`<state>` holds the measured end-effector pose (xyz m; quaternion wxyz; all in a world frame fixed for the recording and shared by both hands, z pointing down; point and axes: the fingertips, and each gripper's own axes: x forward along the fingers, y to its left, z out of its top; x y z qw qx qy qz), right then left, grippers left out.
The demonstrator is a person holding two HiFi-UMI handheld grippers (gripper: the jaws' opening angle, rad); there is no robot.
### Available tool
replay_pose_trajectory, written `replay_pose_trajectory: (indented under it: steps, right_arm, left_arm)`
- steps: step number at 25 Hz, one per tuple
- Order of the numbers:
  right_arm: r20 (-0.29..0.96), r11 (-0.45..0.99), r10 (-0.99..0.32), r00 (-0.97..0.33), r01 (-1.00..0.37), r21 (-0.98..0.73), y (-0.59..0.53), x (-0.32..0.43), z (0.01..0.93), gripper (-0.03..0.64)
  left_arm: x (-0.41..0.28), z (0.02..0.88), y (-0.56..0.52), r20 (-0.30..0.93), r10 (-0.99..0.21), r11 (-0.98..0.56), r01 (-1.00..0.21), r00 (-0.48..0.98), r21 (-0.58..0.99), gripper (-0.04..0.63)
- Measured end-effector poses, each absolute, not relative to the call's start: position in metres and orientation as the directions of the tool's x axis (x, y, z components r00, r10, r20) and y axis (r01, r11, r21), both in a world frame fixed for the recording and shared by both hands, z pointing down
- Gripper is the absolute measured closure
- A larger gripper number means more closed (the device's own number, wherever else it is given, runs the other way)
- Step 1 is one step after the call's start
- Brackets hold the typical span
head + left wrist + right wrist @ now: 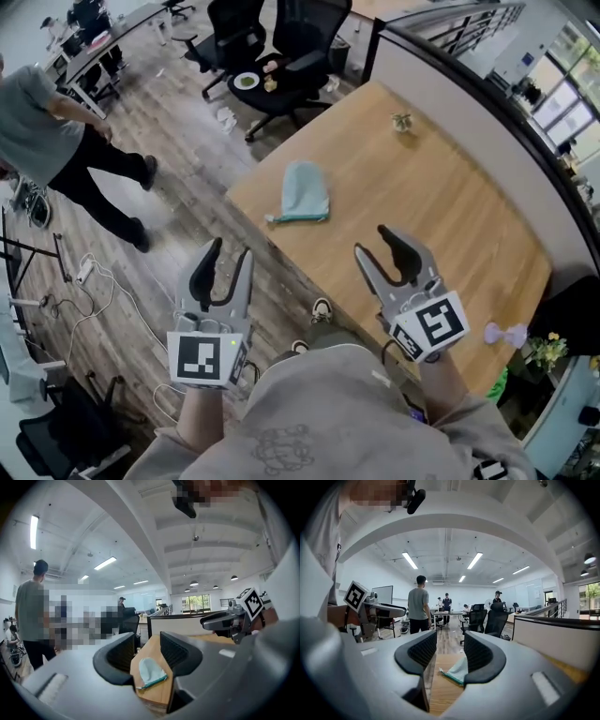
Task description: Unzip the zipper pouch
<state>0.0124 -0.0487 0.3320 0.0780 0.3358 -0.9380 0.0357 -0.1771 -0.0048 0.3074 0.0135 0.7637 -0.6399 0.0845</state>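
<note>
A pale mint zipper pouch [305, 192] lies flat on the wooden table [441, 206], near its left edge, with its darker green zipper edge toward me. It also shows between the jaws in the left gripper view as the pouch [150, 671] and partly behind the right jaw in the right gripper view as the pouch [457, 671]. My left gripper [228, 255] hangs over the floor, off the table's near corner, open and empty. My right gripper [379, 243] hovers above the table's near edge, open and empty, well short of the pouch.
A small plant-like object [403, 122] sits at the table's far side. Black office chairs [281, 56] stand beyond the table. A person [56, 141] walks on the wood floor at left. A grey partition [487, 122] borders the table's right side.
</note>
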Motion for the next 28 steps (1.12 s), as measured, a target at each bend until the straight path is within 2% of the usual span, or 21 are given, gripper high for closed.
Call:
replay_pose_trajectory:
  steps: [11,19,28]
  right_arm:
    - [0.251,0.778,-0.602,-0.758,-0.628,-0.028,-0.127,0.03,0.365,0.451]
    - [0.327,0.804,-0.561,-0.76,-0.595,-0.005,-0.146,0.039,0.397,0.451]
    - [0.361,0.781,-0.57,-0.738,-0.623,-0.04,-0.157,0.036,0.417,0.451]
  left_arm:
    - [-0.153,0.33,-0.098,0.227,-0.953,-0.231,-0.967,0.203,-0.107,0.425]
    - [-0.141,0.341,-0.123,0.255,-0.946,-0.238,-0.963,0.201,-0.127,0.425]
    - [-0.14,0.362,-0.139,0.31,-0.917,-0.297,-0.949,0.253,-0.105,0.425]
